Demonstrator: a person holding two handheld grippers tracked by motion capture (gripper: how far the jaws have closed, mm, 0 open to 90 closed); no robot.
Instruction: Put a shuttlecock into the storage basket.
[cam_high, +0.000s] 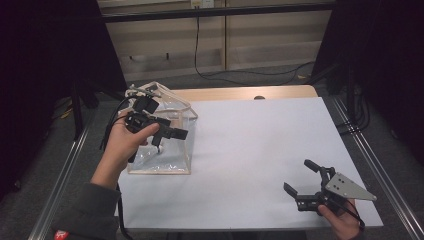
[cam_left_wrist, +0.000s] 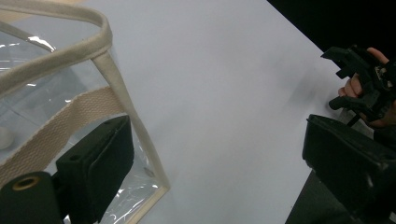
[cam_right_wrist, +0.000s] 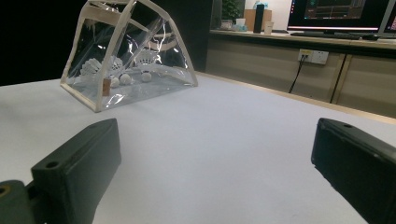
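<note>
A clear plastic bag (cam_high: 161, 150) with cream trim stands at the table's left. White shuttlecocks (cam_right_wrist: 117, 70) lie inside the bag (cam_right_wrist: 126, 51). A hand holds my left gripper (cam_high: 170, 139) over the bag's top, open. In the left gripper view one jaw sits by the bag's clear wall (cam_left_wrist: 28, 70) and its cream edge (cam_left_wrist: 135, 126) runs between the wide jaws of the gripper (cam_left_wrist: 219, 144), unclamped. My right gripper (cam_high: 301, 177) is open near the table's front right, with nothing between the jaws (cam_right_wrist: 215, 158); it also shows far off as the other gripper (cam_left_wrist: 364, 79).
A white sheet (cam_high: 260, 150) covers the table, bare between bag and right gripper. Metal rails (cam_high: 380, 175) run along both sides. A black cable (cam_high: 240, 74) lies on the floor beyond. A counter with monitors (cam_right_wrist: 336, 11) stands behind.
</note>
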